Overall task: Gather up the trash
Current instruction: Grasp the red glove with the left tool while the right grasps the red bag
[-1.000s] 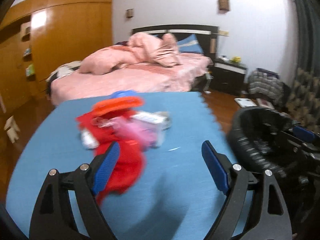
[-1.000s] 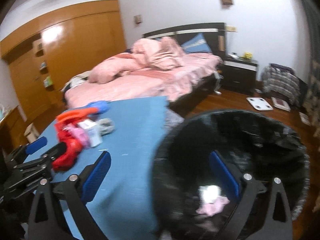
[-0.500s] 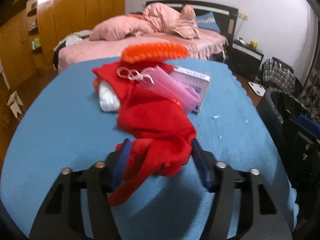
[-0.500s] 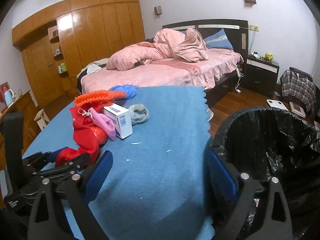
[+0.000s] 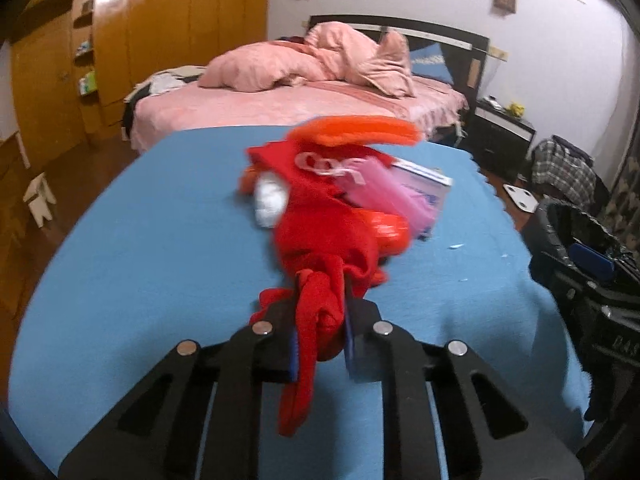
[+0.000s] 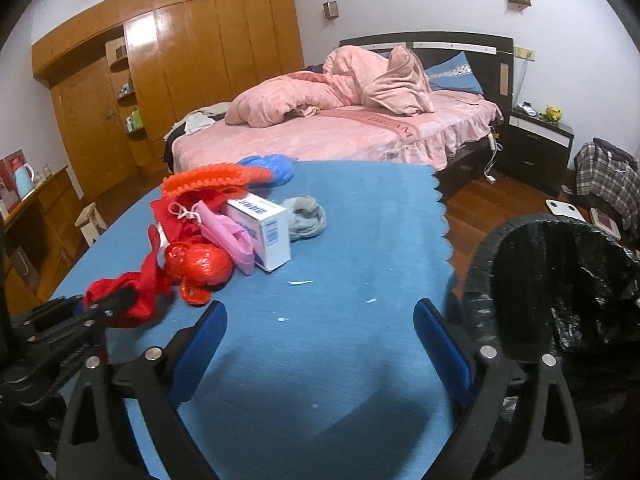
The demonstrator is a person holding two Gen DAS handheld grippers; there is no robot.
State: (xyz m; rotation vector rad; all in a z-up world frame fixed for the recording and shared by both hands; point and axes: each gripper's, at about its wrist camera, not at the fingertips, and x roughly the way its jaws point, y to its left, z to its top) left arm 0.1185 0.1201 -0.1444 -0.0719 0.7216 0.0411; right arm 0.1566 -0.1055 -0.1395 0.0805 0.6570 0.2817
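Observation:
A pile of trash lies on the blue table (image 6: 340, 240): a red cloth (image 5: 328, 240), a red plastic bag (image 6: 200, 262), a pink item (image 6: 230, 236), a white box (image 6: 262, 232), an orange brush-like piece (image 6: 212, 178) and a grey rag (image 6: 306, 216). My left gripper (image 5: 320, 324) is shut on the near end of the red cloth, which also shows in the right wrist view (image 6: 128, 292). My right gripper (image 6: 320, 344) is open and empty over the table's near right part, beside the black-lined trash bin (image 6: 560, 280).
A blue crumpled item (image 6: 268, 162) lies at the table's far edge. A pink bed (image 6: 340, 128) stands behind the table, a dark nightstand (image 6: 536, 148) to its right. Wooden wardrobes (image 6: 180, 60) line the left wall. Small scraps (image 6: 300, 282) dot the table.
My left gripper moved in on the red cloth and closed on its near end. My right gripper swung left from over the bin to over the table.

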